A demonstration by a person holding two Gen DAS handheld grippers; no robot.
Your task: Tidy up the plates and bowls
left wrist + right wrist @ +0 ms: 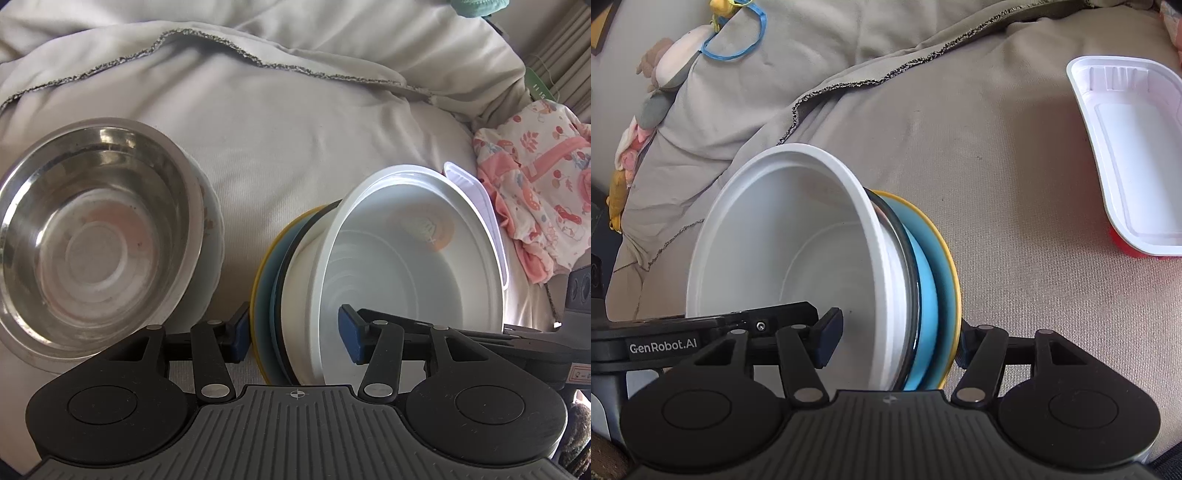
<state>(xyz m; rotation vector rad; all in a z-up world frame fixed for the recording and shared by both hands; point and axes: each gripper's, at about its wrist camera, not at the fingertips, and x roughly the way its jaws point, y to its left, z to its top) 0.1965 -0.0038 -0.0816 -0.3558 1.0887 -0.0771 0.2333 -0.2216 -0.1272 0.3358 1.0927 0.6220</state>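
1. Beige bedding (295, 122) with a frayed grey hem covers the whole surface, rumpled toward 12 o'clock in both wrist views.
2. On it stands a tilted stack (916, 295) of dishes on edge: a white bowl (783, 236) nested against a dark-rimmed dish, a blue plate (929, 288) and a yellow plate (952, 258).
3. From the left wrist camera the stack sits at 4 o'clock, with a steel bowl (99, 229) well apart from it at 9 o'clock, leaning on another pale dish.
4. The left gripper (295, 338) straddles the stack's near edge; one blue pad (242, 332) lies just outside the yellow plate, the other inside the white bowl. A gap shows at the pads, so its jaws stand apart, not pressing.
5. The right gripper (897, 341) also brackets the stack, one finger inside the bowl, the other behind the yellow plate; whether its pads press cannot be told.
6. A white tray (1134, 155) lies at 2 o'clock in the right wrist view, well apart from the stack.
7. Patterned pink cloth (535, 192) lies at 3 o'clock in the left wrist view.
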